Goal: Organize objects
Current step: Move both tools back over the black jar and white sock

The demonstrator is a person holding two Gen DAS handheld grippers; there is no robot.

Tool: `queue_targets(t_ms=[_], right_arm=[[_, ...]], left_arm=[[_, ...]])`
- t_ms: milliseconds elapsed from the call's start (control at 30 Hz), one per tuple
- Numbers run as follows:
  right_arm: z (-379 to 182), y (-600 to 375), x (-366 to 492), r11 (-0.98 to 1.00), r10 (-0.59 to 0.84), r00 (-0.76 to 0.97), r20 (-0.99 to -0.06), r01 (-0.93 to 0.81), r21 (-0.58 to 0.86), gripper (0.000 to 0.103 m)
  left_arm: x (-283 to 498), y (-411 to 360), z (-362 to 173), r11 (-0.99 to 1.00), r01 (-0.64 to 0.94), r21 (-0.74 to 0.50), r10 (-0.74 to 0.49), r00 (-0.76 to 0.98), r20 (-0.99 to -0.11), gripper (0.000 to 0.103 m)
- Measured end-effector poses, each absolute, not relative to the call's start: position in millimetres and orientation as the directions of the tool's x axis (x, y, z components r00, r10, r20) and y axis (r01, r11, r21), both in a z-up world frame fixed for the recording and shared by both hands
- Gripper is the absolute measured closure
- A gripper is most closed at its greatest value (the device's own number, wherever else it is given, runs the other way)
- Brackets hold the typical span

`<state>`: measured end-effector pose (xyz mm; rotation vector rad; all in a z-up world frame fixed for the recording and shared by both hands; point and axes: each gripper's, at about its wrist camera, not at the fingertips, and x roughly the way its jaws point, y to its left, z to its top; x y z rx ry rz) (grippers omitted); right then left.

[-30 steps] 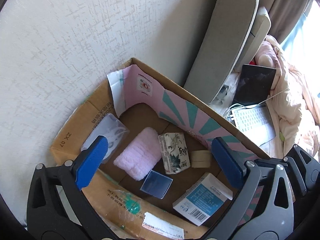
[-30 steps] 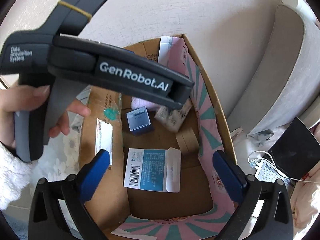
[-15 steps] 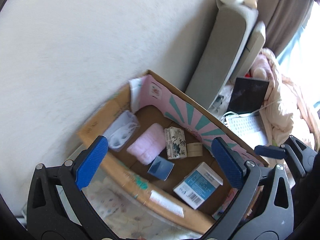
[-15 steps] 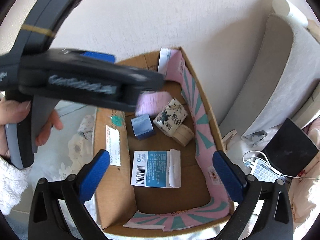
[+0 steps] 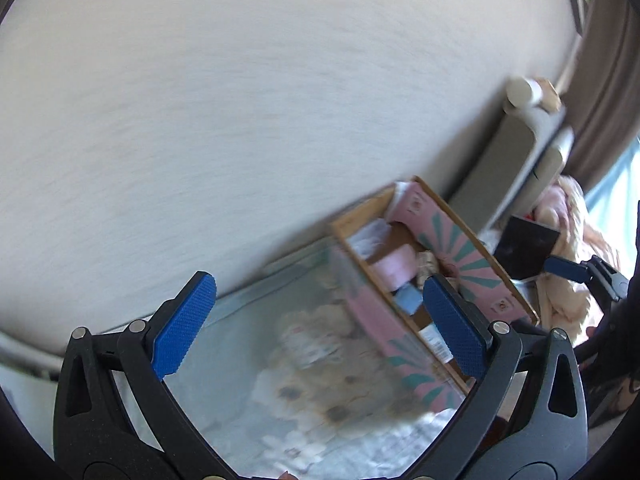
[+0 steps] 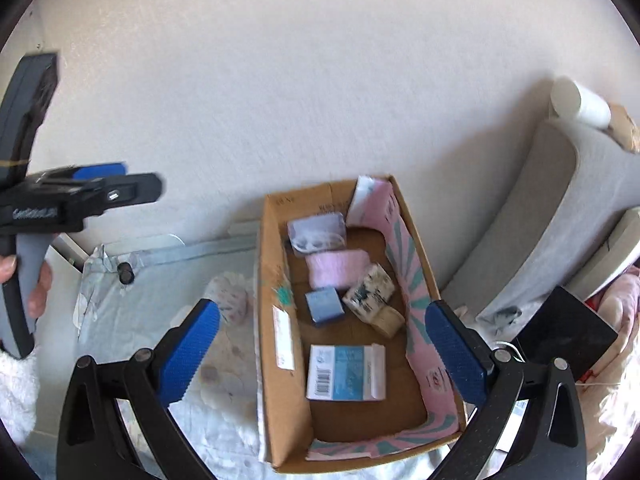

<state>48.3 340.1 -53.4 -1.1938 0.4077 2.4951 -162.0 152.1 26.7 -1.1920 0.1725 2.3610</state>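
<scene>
An open cardboard box (image 6: pixel 276 264) with a pink and teal lining stands against the wall; it also shows, blurred, in the left wrist view (image 5: pixel 360 264). In it lie a pink towel (image 6: pixel 336 268), a clear plastic pack (image 6: pixel 318 232), a small blue box (image 6: pixel 325 305), a patterned tissue pack (image 6: pixel 370 292), a tape roll (image 6: pixel 386 320) and a blue-and-white carton (image 6: pixel 346 372). My right gripper (image 6: pixel 320 348) is open and empty above the box's near end. My left gripper (image 5: pixel 316 328) is open and empty, raised left of the box; it also shows in the right wrist view (image 6: pixel 80 188).
A floral cloth (image 6: pixel 160 280) covers the surface left of the box. A grey cushion (image 6: pixel 532 216) leans on the wall at the right, with a white cup (image 6: pixel 580 104) on top. A dark laptop (image 6: pixel 564 336) lies at the right.
Both grippers have pulled back and up from the box. The left one has swung left and away, off the box. The box's contents have not moved.
</scene>
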Motion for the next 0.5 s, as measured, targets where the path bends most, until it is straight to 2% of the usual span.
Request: queue_targets(t_ms=[267,500], right_arm=[[-27,310,26,-0.911,0.131,-0.693,-0.709,-0.366,0.19,0.001],[-16,273,3,-0.942,0.138,-0.738,-0.661,-0.303,0.142,0.001]], left_arm=[[-139,66,42,-0.942,-0.324,-0.085,0.28,-0.625,-0.728,0.0],[-116,-11,41,-0.979,-0.171,-0.114,0.201,-0.687,-0.698,0.0]])
